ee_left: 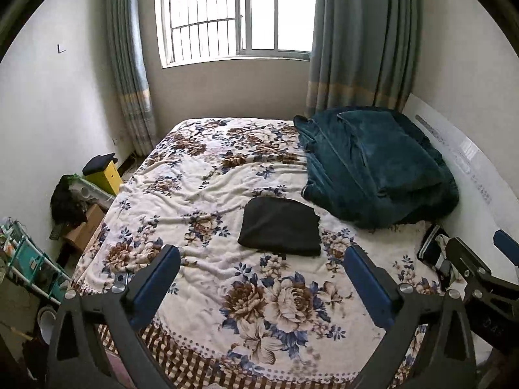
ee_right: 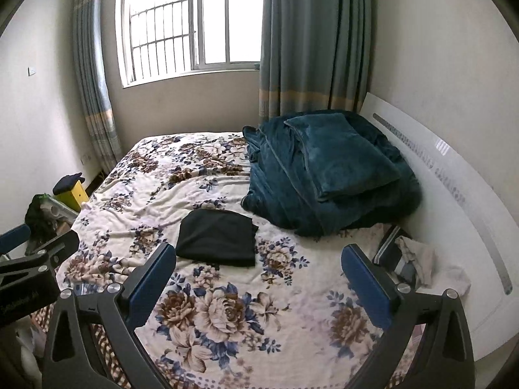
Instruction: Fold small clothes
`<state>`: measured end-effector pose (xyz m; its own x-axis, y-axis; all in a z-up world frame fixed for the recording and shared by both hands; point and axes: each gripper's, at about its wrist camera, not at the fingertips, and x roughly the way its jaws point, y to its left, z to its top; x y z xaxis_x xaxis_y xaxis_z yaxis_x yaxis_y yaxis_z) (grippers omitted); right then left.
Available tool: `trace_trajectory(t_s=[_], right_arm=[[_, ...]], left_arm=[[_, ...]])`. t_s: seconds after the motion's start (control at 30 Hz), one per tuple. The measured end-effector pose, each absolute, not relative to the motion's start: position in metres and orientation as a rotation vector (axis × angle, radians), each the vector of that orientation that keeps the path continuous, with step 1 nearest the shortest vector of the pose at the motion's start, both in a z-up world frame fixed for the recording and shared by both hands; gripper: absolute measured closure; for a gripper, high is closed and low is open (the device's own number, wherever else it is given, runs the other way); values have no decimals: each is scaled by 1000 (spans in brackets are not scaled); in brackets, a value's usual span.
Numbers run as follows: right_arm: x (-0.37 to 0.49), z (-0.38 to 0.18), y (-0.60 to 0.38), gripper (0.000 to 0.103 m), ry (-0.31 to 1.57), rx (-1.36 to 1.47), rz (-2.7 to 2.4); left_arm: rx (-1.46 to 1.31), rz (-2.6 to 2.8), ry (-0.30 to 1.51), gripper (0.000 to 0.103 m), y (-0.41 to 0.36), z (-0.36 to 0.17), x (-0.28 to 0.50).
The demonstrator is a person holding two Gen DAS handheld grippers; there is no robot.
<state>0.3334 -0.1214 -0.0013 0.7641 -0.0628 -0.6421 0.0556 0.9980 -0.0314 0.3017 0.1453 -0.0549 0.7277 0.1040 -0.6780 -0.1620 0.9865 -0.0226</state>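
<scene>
Black fabric, a small garment (ee_left: 280,226) folded into a neat rectangle, lies flat near the middle of a bed. The bed is covered with a cream floral blanket (ee_left: 207,175) printed with brown and blue roses, and the blanket is rumpled around the garment.

Both grippers hover above the near part of the bed, pointing down at it. The left gripper (ee_left: 261,283) has its two blue-padded fingers spread wide apart with nothing between them but the blanket below. The right gripper (ee_right: 259,280) is spread just as wide and also holds nothing. Neither touches the black garment, which lies a little beyond their fingertips. In the left view it sits between the two fingers; in the right view it sits just beyond the left finger.

To the far right of the garment, a heap of dark teal bedding (ee_left: 373,168) is piled against a white headboard (ee_right: 454,175). A small heap of pale and striped clothes (ee_right: 408,256) lies at the near right, beside the headboard.

Beyond the bed, a barred window (ee_left: 233,13) glows between grey-blue curtains (ee_left: 360,39). On the floor to the left stand a yellow box (ee_left: 105,176) and a cardboard box (ee_left: 86,223).
</scene>
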Motion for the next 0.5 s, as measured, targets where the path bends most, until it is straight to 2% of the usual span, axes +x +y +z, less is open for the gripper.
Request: trace_trajectory(t_s=[0.5], right_arm=[[334,-1,-131,0,703,-14,-51]], left_arm=[[-72,172,748,0,140,-53,293]])
